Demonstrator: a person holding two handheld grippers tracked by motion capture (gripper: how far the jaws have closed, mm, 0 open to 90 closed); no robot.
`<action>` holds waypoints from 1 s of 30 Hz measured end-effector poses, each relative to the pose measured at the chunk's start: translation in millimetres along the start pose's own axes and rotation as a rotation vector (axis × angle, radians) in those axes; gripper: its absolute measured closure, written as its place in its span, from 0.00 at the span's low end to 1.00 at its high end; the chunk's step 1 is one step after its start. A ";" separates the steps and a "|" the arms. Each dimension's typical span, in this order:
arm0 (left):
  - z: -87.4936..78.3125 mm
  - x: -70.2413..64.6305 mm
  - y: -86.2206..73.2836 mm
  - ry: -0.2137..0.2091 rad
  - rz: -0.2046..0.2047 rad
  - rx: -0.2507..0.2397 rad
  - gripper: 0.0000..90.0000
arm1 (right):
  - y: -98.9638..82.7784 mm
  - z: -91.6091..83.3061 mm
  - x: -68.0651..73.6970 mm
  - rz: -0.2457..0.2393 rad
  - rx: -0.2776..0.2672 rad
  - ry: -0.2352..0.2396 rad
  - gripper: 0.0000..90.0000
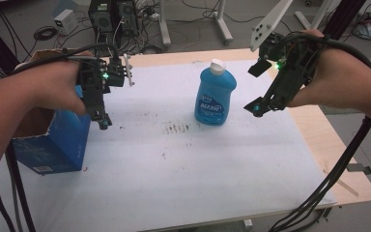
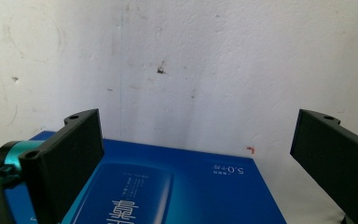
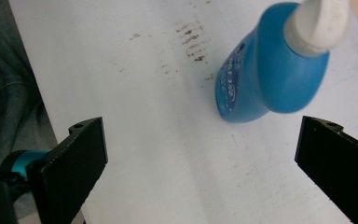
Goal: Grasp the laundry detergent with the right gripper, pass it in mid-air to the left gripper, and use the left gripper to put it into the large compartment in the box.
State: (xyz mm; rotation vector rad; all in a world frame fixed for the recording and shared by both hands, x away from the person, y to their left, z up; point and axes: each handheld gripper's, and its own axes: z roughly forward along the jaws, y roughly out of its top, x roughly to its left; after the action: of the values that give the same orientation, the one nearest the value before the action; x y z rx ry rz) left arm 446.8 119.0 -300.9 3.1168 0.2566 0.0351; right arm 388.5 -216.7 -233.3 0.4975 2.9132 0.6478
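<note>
A blue bottle (image 1: pixel 215 94) with a white cap (image 1: pixel 217 66) stands upright on the white sheet, right of centre. My right gripper (image 1: pixel 257 88) hovers just right of it, open, jaws empty. In the right gripper view the bottle (image 3: pixel 261 79) lies ahead and to the right of the open right gripper (image 3: pixel 200 135). An open blue cardboard box (image 1: pixel 53 140) stands at the table's left edge. My left gripper (image 1: pixel 102 121) points down beside the box's right wall. In the left gripper view the left gripper (image 2: pixel 198 126) is wide open above the box's printed face (image 2: pixel 182 186), holding nothing.
Dark smudges (image 1: pixel 176 128) mark the white sheet (image 1: pixel 174 179) in front of the bottle. Bare wooden table top (image 1: pixel 328 145) borders the sheet on the right. Computer cases (image 1: pixel 113 17), cables and frame legs stand on the floor behind the table.
</note>
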 end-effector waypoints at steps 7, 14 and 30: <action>-3.3 -0.8 -1.8 0.005 -0.011 -0.003 0.03 | -25.9 5.9 -10.1 0.054 -0.092 -0.022 0.01; -3.7 -0.9 -0.4 0.003 -0.004 0.007 0.03 | -52.4 18.4 -21.7 0.133 -0.216 -0.016 0.01; -3.8 -0.3 -2.0 0.004 -0.011 0.003 0.03 | -78.5 79.3 -51.0 0.256 -0.379 0.065 0.01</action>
State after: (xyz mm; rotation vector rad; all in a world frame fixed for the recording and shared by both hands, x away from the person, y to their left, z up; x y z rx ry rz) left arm 446.1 121.0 -297.1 3.1181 0.2737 0.0409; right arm 427.9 -270.0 -336.4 0.8139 2.7041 1.2369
